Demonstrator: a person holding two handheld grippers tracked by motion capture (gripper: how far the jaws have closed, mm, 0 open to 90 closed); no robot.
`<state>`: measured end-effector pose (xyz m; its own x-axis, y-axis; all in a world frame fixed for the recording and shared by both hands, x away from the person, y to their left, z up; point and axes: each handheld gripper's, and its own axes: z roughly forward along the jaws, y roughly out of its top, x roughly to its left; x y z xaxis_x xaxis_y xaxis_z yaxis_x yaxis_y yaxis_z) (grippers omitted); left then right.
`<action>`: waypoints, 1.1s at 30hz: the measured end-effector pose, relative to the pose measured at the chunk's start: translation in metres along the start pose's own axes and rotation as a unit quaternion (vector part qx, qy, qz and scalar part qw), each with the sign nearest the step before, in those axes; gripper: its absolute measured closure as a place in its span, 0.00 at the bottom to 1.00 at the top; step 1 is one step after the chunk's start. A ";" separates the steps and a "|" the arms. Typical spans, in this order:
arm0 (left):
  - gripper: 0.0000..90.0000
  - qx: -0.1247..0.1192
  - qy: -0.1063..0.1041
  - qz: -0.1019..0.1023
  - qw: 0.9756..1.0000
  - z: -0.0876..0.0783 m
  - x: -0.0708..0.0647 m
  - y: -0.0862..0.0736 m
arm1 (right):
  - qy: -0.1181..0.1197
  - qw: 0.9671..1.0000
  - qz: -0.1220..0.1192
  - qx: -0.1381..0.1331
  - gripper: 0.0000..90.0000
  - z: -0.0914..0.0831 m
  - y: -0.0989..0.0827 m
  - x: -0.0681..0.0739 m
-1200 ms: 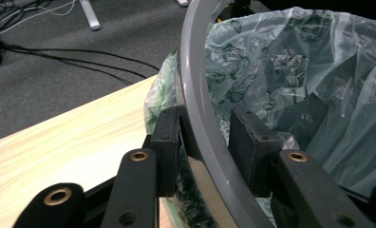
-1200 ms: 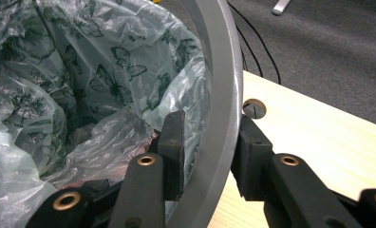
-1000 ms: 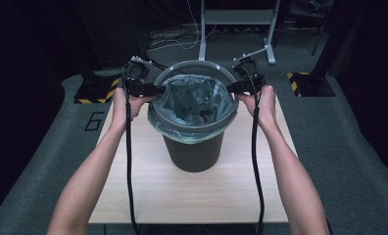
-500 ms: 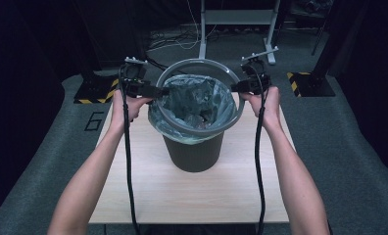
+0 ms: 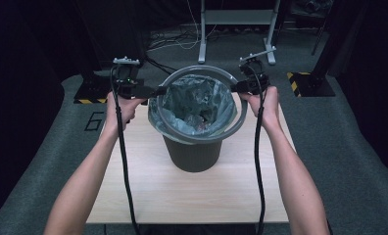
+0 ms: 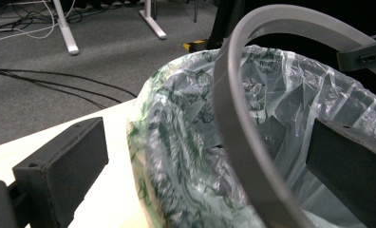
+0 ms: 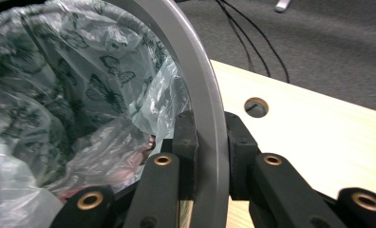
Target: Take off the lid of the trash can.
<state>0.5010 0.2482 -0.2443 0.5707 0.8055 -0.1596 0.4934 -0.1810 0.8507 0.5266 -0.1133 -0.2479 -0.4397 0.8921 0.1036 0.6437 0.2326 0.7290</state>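
Observation:
A dark bin lined with a butterfly-print plastic bag stands on the wooden table. A grey ring hangs tilted over the bin's mouth, its far side higher. My right gripper is shut on the ring's right side; its jaws have just been closing, and the pads clamp the ring. My left gripper is open at the ring's left side. Its jaws have just been opening, and the ring passes between them untouched, above the bag.
Crumpled rubbish lies inside the bag. A round hole is in the tabletop near my right gripper. Behind the table are a white desk frame, floor cables and yellow-black striped bases.
The ring has come up off the bin's rim and now tilts above it. The left jaws have spread wide off the ring; the right gripper still holds it.

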 end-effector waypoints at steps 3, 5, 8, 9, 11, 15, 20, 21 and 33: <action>0.00 -0.010 -0.005 0.005 1.000 -0.009 0.005 -0.008 | 0.001 1.000 0.008 -0.004 0.87 -0.004 -0.002 -0.008; 0.00 -0.010 -0.003 0.008 1.000 -0.011 0.006 -0.011 | 0.001 1.000 0.009 -0.004 0.87 -0.005 -0.002 -0.009; 0.00 -0.019 -0.003 0.009 1.000 -0.019 0.009 -0.017 | 0.005 1.000 0.015 -0.007 0.87 -0.009 -0.003 -0.014; 0.00 -0.021 -0.002 0.010 1.000 -0.021 0.009 -0.019 | 0.007 1.000 0.017 -0.012 0.87 -0.011 -0.004 -0.017; 0.00 -0.024 0.003 0.018 1.000 -0.029 0.011 -0.030 | 0.008 1.000 0.021 -0.013 0.87 -0.013 -0.005 -0.020; 0.00 -0.018 0.010 0.024 1.000 -0.033 0.016 -0.056 | 0.011 0.999 0.027 -0.019 0.87 -0.020 -0.006 -0.027; 0.00 -0.003 0.014 0.023 1.000 -0.030 0.024 -0.087 | 0.013 0.999 0.030 -0.027 0.87 -0.026 -0.007 -0.031; 0.00 0.003 0.019 0.021 1.000 -0.025 0.029 -0.106 | 0.016 0.999 0.033 -0.031 0.87 -0.028 -0.007 -0.034; 0.00 0.080 0.031 -0.029 0.996 0.043 0.050 -0.252 | 0.029 0.998 0.040 -0.038 0.87 -0.032 -0.009 -0.039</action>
<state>0.4332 0.3102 -0.4882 0.4993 0.8494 -0.1710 0.6255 -0.2167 0.7495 0.5181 -0.1628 -0.2371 -0.4254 0.8824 0.2009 0.6293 0.1289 0.7664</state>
